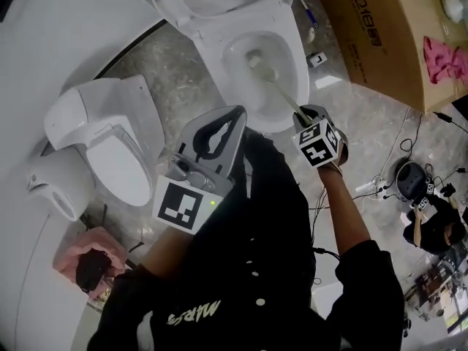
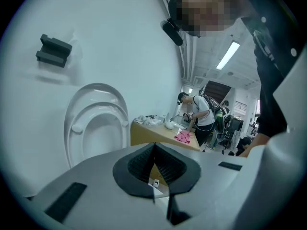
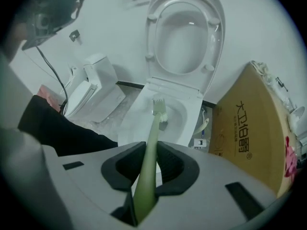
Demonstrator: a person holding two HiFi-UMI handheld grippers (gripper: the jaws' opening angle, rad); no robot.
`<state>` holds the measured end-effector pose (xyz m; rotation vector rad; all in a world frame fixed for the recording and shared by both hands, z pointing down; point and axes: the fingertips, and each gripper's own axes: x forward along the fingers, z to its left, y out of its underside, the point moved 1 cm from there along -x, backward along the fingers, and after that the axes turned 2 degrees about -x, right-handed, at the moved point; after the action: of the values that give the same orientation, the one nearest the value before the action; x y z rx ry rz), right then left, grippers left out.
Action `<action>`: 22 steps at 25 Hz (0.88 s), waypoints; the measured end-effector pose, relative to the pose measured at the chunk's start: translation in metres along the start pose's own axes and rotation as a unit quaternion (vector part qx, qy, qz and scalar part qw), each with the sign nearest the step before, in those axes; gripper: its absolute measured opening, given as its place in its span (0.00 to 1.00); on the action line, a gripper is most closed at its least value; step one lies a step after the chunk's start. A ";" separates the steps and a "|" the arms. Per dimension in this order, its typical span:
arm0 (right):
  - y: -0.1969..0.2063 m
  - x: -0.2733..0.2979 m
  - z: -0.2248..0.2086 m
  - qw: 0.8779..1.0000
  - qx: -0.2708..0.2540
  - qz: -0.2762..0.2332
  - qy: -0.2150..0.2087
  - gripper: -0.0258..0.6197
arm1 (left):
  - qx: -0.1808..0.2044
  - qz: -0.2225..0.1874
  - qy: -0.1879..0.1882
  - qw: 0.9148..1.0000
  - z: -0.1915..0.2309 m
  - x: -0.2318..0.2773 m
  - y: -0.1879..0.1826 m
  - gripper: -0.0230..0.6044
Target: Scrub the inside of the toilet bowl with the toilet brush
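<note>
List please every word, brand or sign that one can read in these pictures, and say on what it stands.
"大卫伯爵" with ®: dark print on the side of the box.
White print on the black shirt: upside down, too unclear to read.
Small tag on the floor beside the box: too small to read.
Square markers: patterns only, no letters.

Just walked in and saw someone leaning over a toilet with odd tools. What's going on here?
A person is working on the open toilet bowl with two handheld grippers. The right gripper is shut on the handle of a pale green toilet brush, whose bristle head is down inside the bowl. The left gripper is shut, empty and touching nothing.
</note>
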<state>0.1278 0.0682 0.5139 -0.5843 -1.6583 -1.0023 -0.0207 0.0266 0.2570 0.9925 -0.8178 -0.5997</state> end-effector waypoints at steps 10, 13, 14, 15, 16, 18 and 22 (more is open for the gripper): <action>-0.046 -0.136 0.015 0.995 -0.020 -0.092 0.031 0.18 | 0.028 -0.017 0.009 0.999 -0.035 -0.024 -0.059 0.08; -0.064 -0.179 0.017 0.990 -0.015 -0.129 0.045 0.18 | 0.050 -0.021 0.036 0.998 -0.049 -0.029 -0.084 0.08; -0.070 -0.193 0.017 0.988 -0.013 -0.142 0.051 0.18 | 0.059 -0.024 0.039 0.997 -0.053 -0.031 -0.093 0.08; -0.075 -0.207 0.017 0.986 -0.010 -0.155 0.057 0.18 | 0.065 -0.027 0.041 0.997 -0.056 -0.032 -0.103 0.08; -0.080 -0.221 0.017 0.984 -0.006 -0.168 0.064 0.18 | 0.069 -0.031 0.041 0.996 -0.059 -0.034 -0.112 0.08; -0.090 -0.247 0.018 0.977 0.003 -0.197 0.076 0.18 | 0.075 -0.041 0.043 0.995 -0.064 -0.040 -0.130 0.08; -0.111 -0.302 0.020 0.962 0.023 -0.252 0.100 0.18 | 0.096 -0.058 0.056 0.992 -0.080 -0.047 -0.159 0.08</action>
<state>0.1259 0.0584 0.1922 -0.0168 -1.6755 -1.3330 0.0063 0.0324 0.0753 1.2454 -0.7311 -0.5675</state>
